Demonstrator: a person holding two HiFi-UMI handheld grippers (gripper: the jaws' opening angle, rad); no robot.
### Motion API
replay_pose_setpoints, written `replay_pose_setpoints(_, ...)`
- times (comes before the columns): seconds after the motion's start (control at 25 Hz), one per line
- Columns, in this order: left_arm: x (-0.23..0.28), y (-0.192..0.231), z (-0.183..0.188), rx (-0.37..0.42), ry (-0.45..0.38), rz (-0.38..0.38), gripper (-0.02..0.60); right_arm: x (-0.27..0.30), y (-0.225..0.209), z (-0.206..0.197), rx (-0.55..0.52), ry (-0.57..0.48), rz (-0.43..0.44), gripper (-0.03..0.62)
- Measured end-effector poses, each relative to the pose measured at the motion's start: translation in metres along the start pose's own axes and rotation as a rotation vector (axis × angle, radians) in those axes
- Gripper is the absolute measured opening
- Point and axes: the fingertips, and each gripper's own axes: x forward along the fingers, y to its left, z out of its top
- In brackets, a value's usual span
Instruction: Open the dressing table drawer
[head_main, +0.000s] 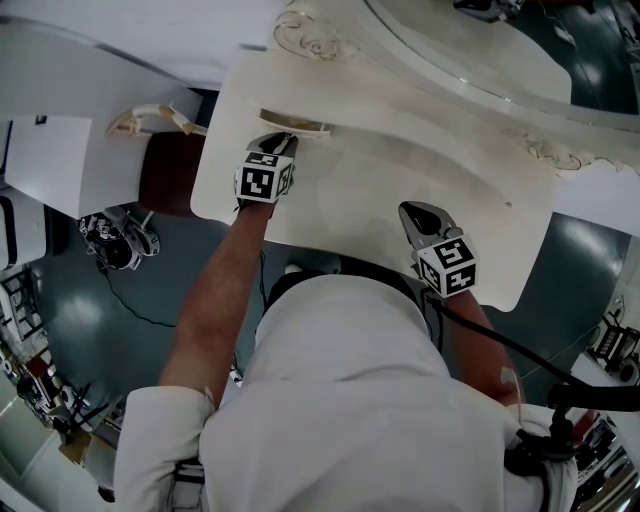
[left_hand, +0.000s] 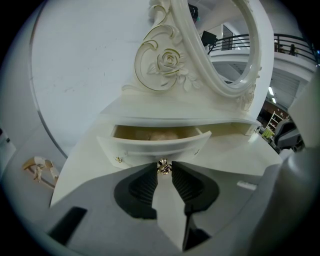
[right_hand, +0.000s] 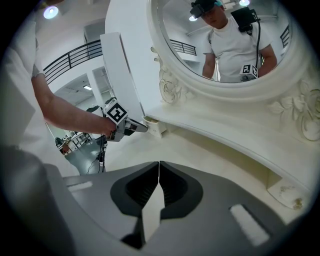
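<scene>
The cream dressing table (head_main: 400, 170) has a small drawer (left_hand: 155, 146) under its mirror shelf, pulled partly out so that its pale inside shows. My left gripper (left_hand: 164, 168) is shut on the drawer's small gold knob (left_hand: 163, 166), pads on either side of it. In the head view the left gripper (head_main: 281, 141) reaches the drawer (head_main: 295, 125) at the table's left. My right gripper (head_main: 412, 210) hovers over the tabletop to the right, shut with nothing in it (right_hand: 159, 164). The right gripper view also shows the left gripper (right_hand: 141, 128) at the drawer (right_hand: 156, 127).
An oval mirror (right_hand: 230, 40) in a carved frame rises behind the drawer. A second small drawer (right_hand: 287, 192) sits at the shelf's right end. Left of the table stand a carved ivory piece (head_main: 150, 120) and a white panel (head_main: 50, 160), with cabled gear (head_main: 115, 240) on the floor.
</scene>
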Motion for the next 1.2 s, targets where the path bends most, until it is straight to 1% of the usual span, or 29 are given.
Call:
replay_pose_setpoints(0.72, -0.014, -0.004, -0.016, -0.007, 0.006, -0.009, 0.094, 0.001, 0.018, -0.002, -0.007, 0.001, 0.004, 0.006)
replay_pose_setpoints(1.2, -0.02, -0.004, -0.023, -0.006, 0.003, -0.013, 0.103, -0.002, 0.031, -0.005, -0.007, -0.003, -0.012, 0.006)
